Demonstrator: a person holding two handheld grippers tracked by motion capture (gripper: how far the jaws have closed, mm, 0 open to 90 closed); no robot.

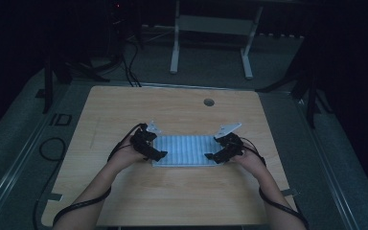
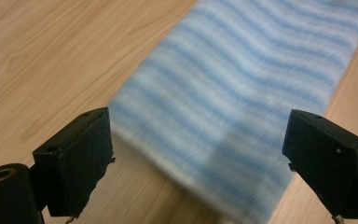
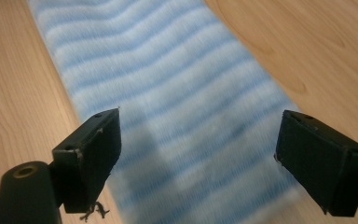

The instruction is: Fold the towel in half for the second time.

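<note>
Both of your grippers sit at the short ends of the striped cloth [image 1: 184, 150], left gripper [image 1: 159, 155] on one end, right gripper [image 1: 212, 156] on the other. Jaws on each are spread wide with nothing pinched; the cloth just lies flat below them on the table [image 1: 172, 110], folded into a neat rectangle. My guess is you're at opposite ends so the fold stays square.

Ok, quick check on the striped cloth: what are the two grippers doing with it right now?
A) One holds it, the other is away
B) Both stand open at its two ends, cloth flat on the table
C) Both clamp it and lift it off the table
B: the left gripper and right gripper sit at opposite ends of the striped cloth, jaws wide apart in both gripper views, and the cloth lies flat on the table.
</note>
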